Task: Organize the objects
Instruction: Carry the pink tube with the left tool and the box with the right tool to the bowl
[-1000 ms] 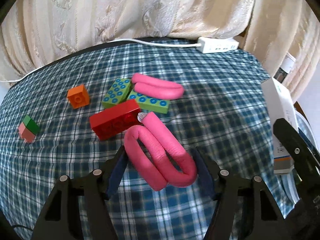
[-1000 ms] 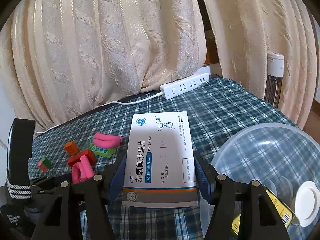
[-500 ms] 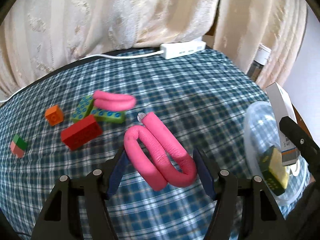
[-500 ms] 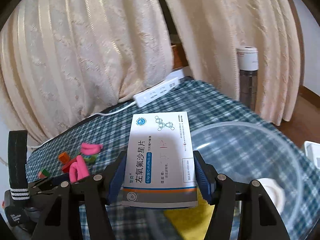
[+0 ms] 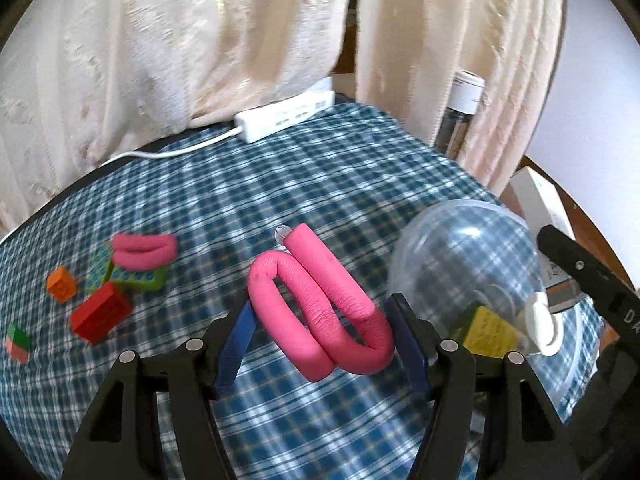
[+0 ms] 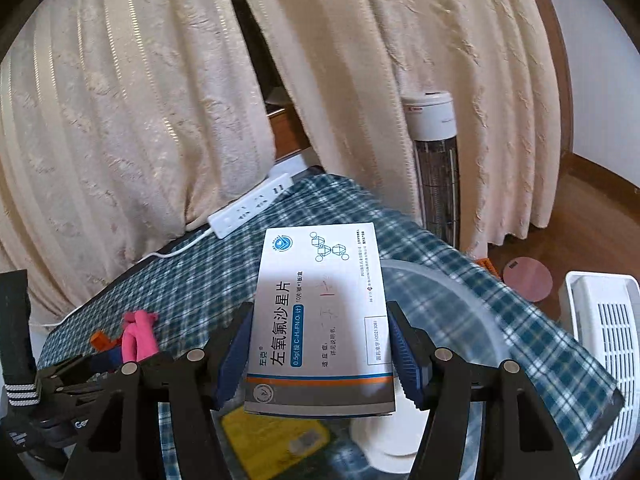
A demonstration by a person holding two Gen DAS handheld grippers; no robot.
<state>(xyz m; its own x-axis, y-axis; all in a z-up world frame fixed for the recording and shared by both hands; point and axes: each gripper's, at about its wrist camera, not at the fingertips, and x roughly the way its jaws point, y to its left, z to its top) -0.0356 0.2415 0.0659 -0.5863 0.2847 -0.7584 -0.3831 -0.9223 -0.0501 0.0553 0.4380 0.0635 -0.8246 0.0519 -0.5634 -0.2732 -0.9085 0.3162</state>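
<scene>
My left gripper pinches a folded pink foam curler above the plaid cloth, just left of the clear bowl. My right gripper clamps the white medicine box over that bowl, where a yellow packet lies. 1 more pink curler rests on the green blocks.

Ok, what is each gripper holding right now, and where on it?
Left gripper clamps the folded pink foam roller across its bent loops. Right gripper grips the medicine box by its long side edges.
</scene>
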